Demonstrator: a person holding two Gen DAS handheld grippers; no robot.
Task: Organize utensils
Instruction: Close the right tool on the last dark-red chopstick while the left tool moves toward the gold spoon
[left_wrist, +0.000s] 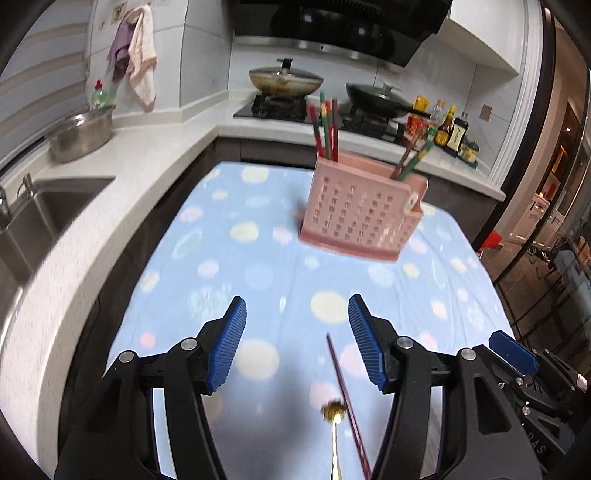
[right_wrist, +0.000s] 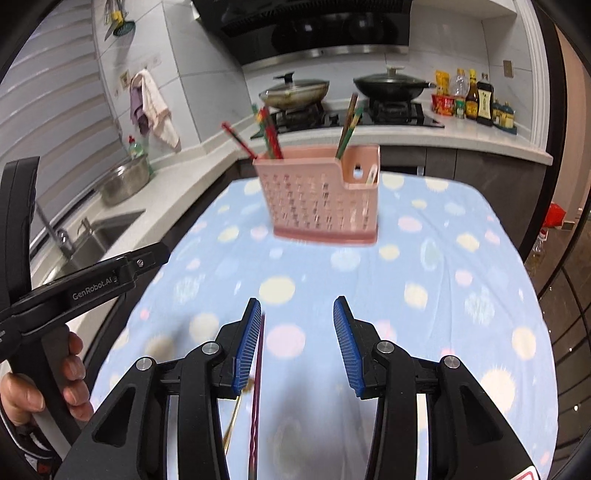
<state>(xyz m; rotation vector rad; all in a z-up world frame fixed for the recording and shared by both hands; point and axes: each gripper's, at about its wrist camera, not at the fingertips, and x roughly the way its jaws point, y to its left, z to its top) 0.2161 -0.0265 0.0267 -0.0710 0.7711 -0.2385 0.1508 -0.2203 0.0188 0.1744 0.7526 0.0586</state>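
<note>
A pink slotted utensil holder (left_wrist: 362, 210) (right_wrist: 321, 195) stands on the blue dotted cloth with red and green chopsticks (left_wrist: 325, 125) (right_wrist: 271, 138) upright in it. A dark red chopstick (left_wrist: 347, 402) (right_wrist: 258, 391) and a gold-headed utensil (left_wrist: 334, 410) (right_wrist: 234, 421) lie on the cloth near me. My left gripper (left_wrist: 297, 341) hovers open above the cloth, the loose chopstick just inside its right pad. My right gripper (right_wrist: 297, 343) is open too, the chopstick lying beside its left pad. Neither holds anything.
The cloth-covered table (right_wrist: 461, 295) meets a white counter (left_wrist: 122, 173) with a sink (left_wrist: 40, 218) and a steel bowl (left_wrist: 81, 133) on the left. Behind are a stove with two lidded pans (right_wrist: 295, 92) and sauce bottles (right_wrist: 476, 98). A person's hand (right_wrist: 70, 373) grips the left tool.
</note>
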